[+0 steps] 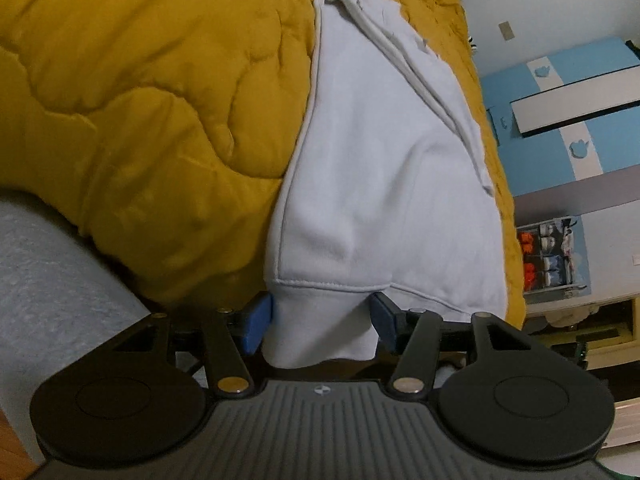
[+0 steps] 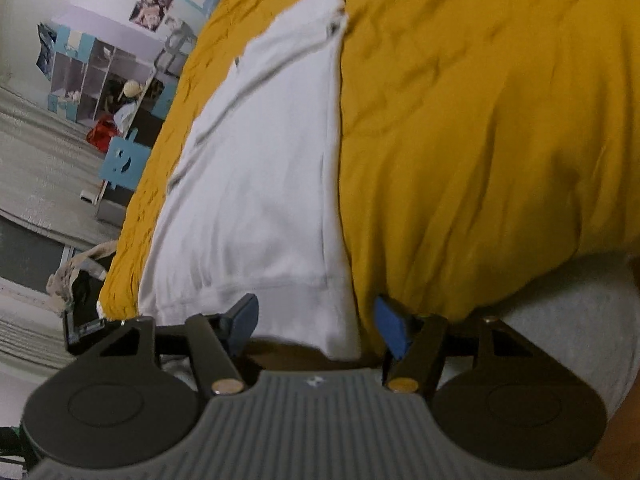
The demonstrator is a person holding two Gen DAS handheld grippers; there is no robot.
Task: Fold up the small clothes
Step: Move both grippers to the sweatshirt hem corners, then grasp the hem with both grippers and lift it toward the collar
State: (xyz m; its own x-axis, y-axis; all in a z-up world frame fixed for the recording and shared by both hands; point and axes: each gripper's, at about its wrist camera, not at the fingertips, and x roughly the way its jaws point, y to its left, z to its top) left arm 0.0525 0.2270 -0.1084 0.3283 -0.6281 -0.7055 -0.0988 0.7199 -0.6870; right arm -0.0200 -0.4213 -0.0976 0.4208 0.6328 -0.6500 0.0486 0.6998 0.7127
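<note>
A small white sweatshirt point(image 1: 372, 168) lies folded lengthwise on a mustard-yellow quilt point(image 1: 140, 100); its ribbed hem is nearest the cameras. My left gripper point(image 1: 322, 322) is open, its blue pads point(image 1: 256, 322) on either side of the hem's corner, which hangs over the bed edge between them. In the right wrist view the same sweatshirt point(image 2: 260, 168) stretches away over the quilt point(image 2: 480, 140). My right gripper point(image 2: 316, 326) is open with the hem's other corner lying between its pads point(image 2: 390, 330), not pinched.
A grey mattress side point(image 1: 48, 264) shows below the quilt. Blue and white furniture point(image 1: 568, 120) and a drawer organiser point(image 1: 548, 256) stand at the right. A shelf unit point(image 2: 92, 76), a red item point(image 2: 100, 134) and a grey rug point(image 2: 36, 160) are at the left.
</note>
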